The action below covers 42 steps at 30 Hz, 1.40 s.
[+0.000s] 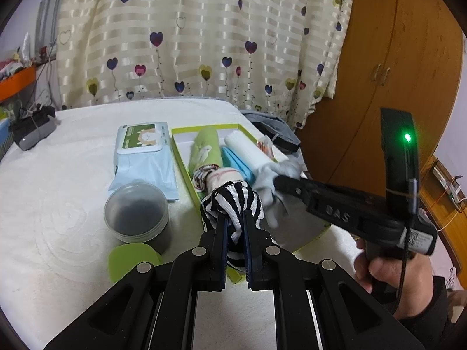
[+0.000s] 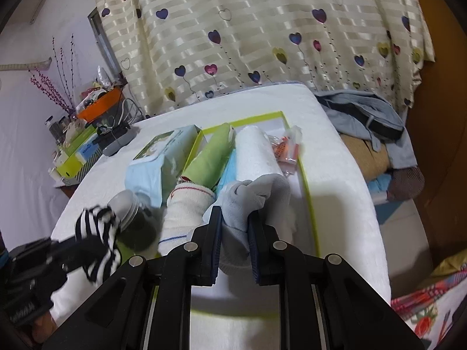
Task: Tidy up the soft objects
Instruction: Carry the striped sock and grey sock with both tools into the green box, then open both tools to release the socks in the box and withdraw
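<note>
My left tongs [image 1: 234, 218]: black frame w/ navy pads, striped sock [image 1: 233, 201] betw. them, black & white bands. Right tongs [image 2: 235, 218]: same black/navy, grey sock [image 2: 248, 195] in the pads. Just ahead of left tongs: cream sock [image 1: 224, 175] w/ red line, dark-striped cuff. Beyond it green roll [image 1: 204, 148] w/ pale animal print, blue cloth [image 1: 233, 160], white roll [image 1: 248, 148], all in a lime-edged box [image 1: 182, 160], white inside. Left of tongs: smoky grey tub [image 1: 137, 213], lime lid [image 1: 131, 259], pale blue wipes pack [image 1: 143, 154] w/ green & white label. White bedcover [image 1: 58, 204]. Cream curtain [image 1: 204, 29], satin stripes, purple, pink & yellow hearts. Orange-brown wardrobe [image 1: 379, 58] to the right.
</note>
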Each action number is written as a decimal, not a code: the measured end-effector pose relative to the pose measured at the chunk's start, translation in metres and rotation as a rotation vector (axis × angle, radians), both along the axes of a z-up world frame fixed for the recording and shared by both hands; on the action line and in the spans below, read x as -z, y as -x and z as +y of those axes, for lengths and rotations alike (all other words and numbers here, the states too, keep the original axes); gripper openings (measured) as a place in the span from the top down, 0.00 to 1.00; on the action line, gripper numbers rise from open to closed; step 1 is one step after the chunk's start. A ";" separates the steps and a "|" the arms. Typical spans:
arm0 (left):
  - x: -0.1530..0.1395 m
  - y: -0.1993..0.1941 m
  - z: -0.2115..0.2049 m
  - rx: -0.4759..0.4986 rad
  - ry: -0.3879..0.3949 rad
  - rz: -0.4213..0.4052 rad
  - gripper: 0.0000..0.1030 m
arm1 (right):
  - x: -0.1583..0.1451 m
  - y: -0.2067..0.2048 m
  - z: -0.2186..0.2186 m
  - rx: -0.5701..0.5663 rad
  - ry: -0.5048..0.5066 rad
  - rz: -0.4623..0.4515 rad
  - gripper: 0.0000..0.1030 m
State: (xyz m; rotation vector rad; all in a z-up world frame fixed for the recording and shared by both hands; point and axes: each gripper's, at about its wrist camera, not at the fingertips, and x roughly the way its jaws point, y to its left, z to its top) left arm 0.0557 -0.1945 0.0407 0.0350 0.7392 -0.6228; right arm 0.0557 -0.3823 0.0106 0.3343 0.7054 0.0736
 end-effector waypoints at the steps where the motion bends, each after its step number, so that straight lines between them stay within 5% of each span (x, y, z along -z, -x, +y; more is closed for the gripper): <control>1: 0.001 -0.001 0.000 -0.002 -0.002 0.002 0.91 | 0.000 -0.004 0.000 -0.005 0.001 -0.004 0.83; 7: 0.002 -0.002 -0.006 0.004 -0.006 0.009 0.91 | 0.001 -0.021 0.000 -0.022 -0.002 -0.015 0.83; 18: 0.014 0.001 -0.034 0.063 -0.021 0.041 0.91 | 0.016 0.017 -0.010 -0.063 -0.039 0.064 0.79; 23: 0.025 -0.002 -0.045 0.083 -0.041 0.059 0.91 | 0.015 0.027 -0.013 -0.032 0.022 0.090 0.68; 25: 0.030 -0.005 -0.048 0.086 -0.054 0.067 0.91 | 0.011 0.034 -0.016 -0.018 0.030 0.071 0.56; 29: 0.042 -0.011 -0.056 0.085 -0.071 0.090 0.91 | 0.004 0.042 -0.018 -0.014 0.039 0.037 0.56; 35: 0.038 -0.007 -0.055 0.095 -0.055 0.078 0.76 | 0.004 0.046 -0.019 -0.001 0.045 0.035 0.56; 42: 0.027 0.001 -0.047 0.071 -0.043 0.052 0.74 | -0.001 0.055 -0.013 0.002 0.060 0.023 0.56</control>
